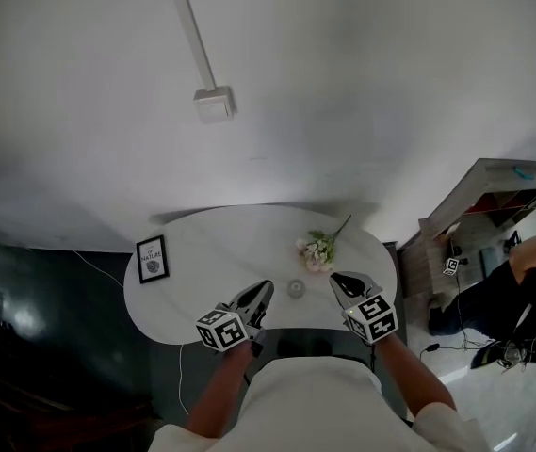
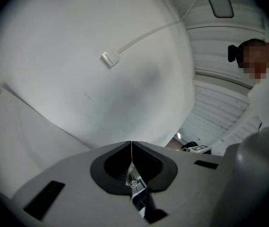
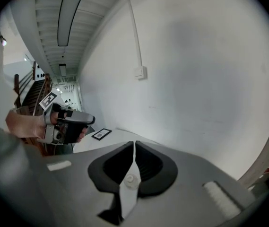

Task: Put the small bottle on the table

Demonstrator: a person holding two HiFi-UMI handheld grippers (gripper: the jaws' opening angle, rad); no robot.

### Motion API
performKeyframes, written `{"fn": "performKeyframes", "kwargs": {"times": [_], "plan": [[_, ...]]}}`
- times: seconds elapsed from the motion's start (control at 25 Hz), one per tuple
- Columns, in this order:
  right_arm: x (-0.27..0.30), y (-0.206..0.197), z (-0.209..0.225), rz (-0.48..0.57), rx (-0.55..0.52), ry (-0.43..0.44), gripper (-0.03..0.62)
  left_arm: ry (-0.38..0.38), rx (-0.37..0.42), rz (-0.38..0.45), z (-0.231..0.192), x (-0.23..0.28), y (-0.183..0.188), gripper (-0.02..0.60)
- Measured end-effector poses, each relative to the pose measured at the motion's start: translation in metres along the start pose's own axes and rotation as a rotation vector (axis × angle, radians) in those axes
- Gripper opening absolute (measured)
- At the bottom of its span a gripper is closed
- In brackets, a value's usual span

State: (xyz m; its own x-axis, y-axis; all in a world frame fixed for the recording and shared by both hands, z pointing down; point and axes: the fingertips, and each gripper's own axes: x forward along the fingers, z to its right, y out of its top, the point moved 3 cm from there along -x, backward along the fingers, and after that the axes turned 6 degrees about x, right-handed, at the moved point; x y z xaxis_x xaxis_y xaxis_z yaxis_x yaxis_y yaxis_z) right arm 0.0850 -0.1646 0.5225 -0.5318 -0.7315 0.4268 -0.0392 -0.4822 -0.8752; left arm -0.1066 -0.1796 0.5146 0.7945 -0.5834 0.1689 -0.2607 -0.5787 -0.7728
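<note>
The smooth oval tabletop (image 1: 202, 243) is plain white. On it, the small round bottle (image 1: 296, 289) looks pale grey-white. The little flower sprig (image 1: 319, 250) is pale pink with a green stem. The framed picture (image 1: 153, 259) has a black border round a white sheet with a grey print. The left tool (image 1: 267, 287) and right tool (image 1: 336, 279) are light grey with black inner faces. Their cubes carry black-and-white square markers.
</note>
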Motion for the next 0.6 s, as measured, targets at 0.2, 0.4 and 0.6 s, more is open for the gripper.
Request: {"fn": "performKeyframes", "kwargs": {"times": [0.2,0.4,0.6], "plan": [[-0.016,0.008,0.010,0.032,-0.003,0.004,0.011,0.035,0.039,0.012,0.005,-0.008,0.003,0.006],[-0.021,0.019,0.014,0.068,-0.007,0.015,0.011,0.041,0.078,0.040,0.009,-0.014,0.013,0.006],[-0.027,0.027,0.012,0.105,-0.040,0.032,0.011,0.060,0.124,0.053,0.016,-0.015,0.016,0.006]]}}
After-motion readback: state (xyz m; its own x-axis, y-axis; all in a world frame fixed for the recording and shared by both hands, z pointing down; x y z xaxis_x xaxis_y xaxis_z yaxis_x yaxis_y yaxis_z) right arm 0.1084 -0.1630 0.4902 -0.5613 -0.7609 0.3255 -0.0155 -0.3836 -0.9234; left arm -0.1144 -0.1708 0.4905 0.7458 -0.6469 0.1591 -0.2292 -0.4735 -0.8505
